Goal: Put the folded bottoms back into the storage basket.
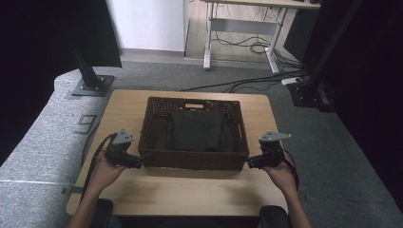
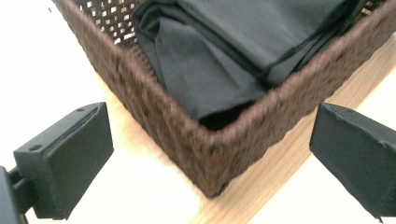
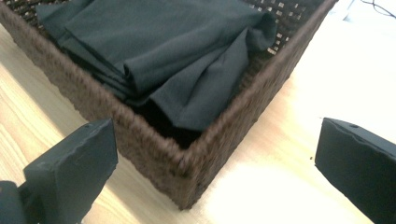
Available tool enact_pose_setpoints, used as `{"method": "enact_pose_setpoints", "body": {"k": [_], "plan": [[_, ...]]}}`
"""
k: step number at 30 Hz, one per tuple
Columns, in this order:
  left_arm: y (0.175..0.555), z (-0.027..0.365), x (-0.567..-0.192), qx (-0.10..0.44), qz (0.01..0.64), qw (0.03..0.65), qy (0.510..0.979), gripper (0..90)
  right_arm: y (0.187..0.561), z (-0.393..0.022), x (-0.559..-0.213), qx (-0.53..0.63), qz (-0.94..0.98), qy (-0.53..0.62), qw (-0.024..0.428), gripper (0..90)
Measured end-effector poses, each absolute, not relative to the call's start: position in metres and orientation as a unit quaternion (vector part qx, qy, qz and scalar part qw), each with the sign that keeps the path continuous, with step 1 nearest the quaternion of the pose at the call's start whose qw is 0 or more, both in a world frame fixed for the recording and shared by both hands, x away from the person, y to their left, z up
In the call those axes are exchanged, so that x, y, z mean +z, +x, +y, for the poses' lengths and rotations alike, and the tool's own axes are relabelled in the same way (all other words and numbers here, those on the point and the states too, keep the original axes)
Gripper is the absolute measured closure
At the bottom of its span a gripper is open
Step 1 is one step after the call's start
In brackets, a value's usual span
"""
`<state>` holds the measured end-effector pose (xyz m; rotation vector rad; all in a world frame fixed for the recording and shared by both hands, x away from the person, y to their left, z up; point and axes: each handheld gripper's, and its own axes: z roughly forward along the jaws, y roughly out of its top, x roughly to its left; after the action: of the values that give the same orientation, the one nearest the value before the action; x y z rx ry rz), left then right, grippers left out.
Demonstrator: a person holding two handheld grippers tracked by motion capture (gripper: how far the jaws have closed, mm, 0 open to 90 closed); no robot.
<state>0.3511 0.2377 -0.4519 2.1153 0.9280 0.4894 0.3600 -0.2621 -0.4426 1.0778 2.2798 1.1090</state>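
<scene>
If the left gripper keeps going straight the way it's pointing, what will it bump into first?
Most likely the near corner of the brown woven basket. The left gripper has its jaws spread either side of that corner, with folded dark cloth lying behind it.

Both forearms are bare, with no sleeve reaching the wrist. The left gripper (image 1: pixel 138 161) is a chunky black block capped by a grey three-cornered plate, and a black cable loops back from its rear. The right gripper (image 1: pixel 248 162) matches it: same grey plate, dark cable curling behind. Each jaw is a thick matte-black slab with small screw holes near its top edge.
</scene>
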Motion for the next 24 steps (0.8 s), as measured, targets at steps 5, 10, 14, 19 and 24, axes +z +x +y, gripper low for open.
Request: {"method": "enact_pose_setpoints", "body": {"k": [5,10,14,19,24], "plan": [[0.343,0.239,-0.471,0.192,0.358,0.373,0.834,0.0,0.355,-0.263,-0.461,0.391,0.811,0.392,0.190,0.0],[0.339,0.240,-0.494,0.186,0.357,0.362,0.841,0.0,0.352,-0.266,-0.483,0.389,0.804,0.407,0.190,0.0],[0.339,0.242,-0.513,0.179,0.367,0.358,0.839,0.0,0.351,-0.269,-0.500,0.385,0.799,0.421,0.189,0.0],[0.340,0.244,-0.528,0.182,0.374,0.349,0.840,0.0,0.349,-0.268,-0.518,0.372,0.800,0.430,0.190,0.0],[0.341,0.246,-0.541,0.169,0.382,0.336,0.844,0.0,0.350,-0.266,-0.536,0.360,0.804,0.436,0.185,0.0]]}}
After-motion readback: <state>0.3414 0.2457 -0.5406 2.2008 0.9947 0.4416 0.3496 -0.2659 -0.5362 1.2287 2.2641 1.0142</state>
